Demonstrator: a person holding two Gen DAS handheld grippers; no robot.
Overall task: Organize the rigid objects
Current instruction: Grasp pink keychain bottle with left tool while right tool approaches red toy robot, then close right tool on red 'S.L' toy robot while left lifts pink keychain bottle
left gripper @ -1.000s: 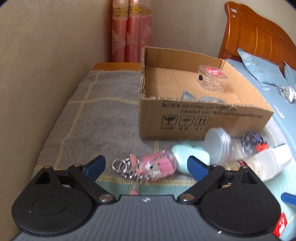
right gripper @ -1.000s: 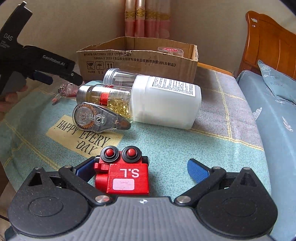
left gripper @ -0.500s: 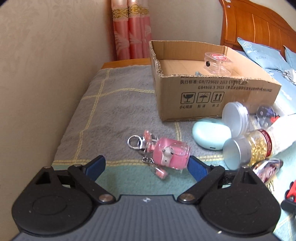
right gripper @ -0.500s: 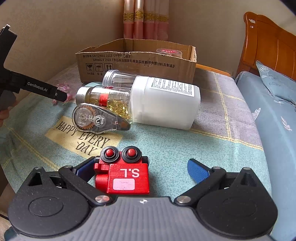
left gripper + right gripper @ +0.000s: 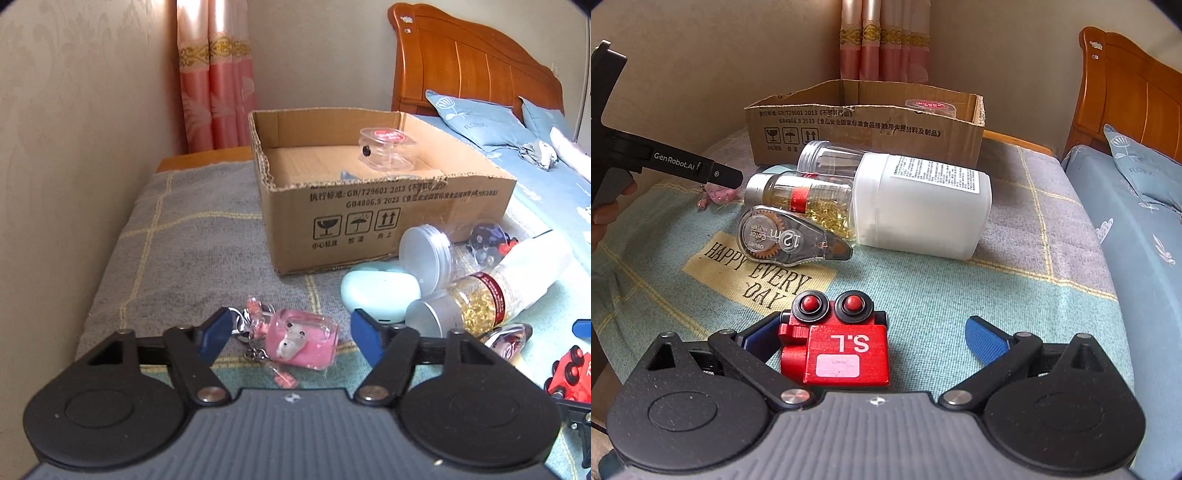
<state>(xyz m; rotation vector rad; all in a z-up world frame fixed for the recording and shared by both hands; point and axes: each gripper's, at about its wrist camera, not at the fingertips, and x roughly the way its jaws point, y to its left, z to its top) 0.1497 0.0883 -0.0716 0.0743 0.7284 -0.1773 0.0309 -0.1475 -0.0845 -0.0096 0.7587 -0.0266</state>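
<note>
The pink keychain case (image 5: pixel 303 343) lies on the blanket (image 5: pixel 192 254) between the left gripper's (image 5: pixel 291 334) wide-spread fingers, untouched. The red toy block (image 5: pixel 836 343) sits inside the right gripper's (image 5: pixel 875 338) equally spread fingers, against the left one, ungrasped.

Background only. Pink curtain (image 5: pixel 214 85) with a gold patterned band is seen in the room corner, between two beige walls (image 5: pixel 74 129); it also shows in the right wrist view (image 5: pixel 882 40). A wooden headboard (image 5: pixel 469 70) is seen at right, with blue floral pillows (image 5: pixel 476 118) leaned against it and a blue sheet (image 5: pixel 554 188) below them. A small crumpled grey cloth (image 5: pixel 537 153) is seen lying on the sheet. The surface is covered by a grey blanket with yellow grid lines (image 5: pixel 184 236), turning teal toward the near edge, where "HAPPY EVERY DAY" (image 5: pixel 757 273) is printed on a yellow patch. An orange wooden edge (image 5: pixel 199 162) is visible behind the blanket.
</note>
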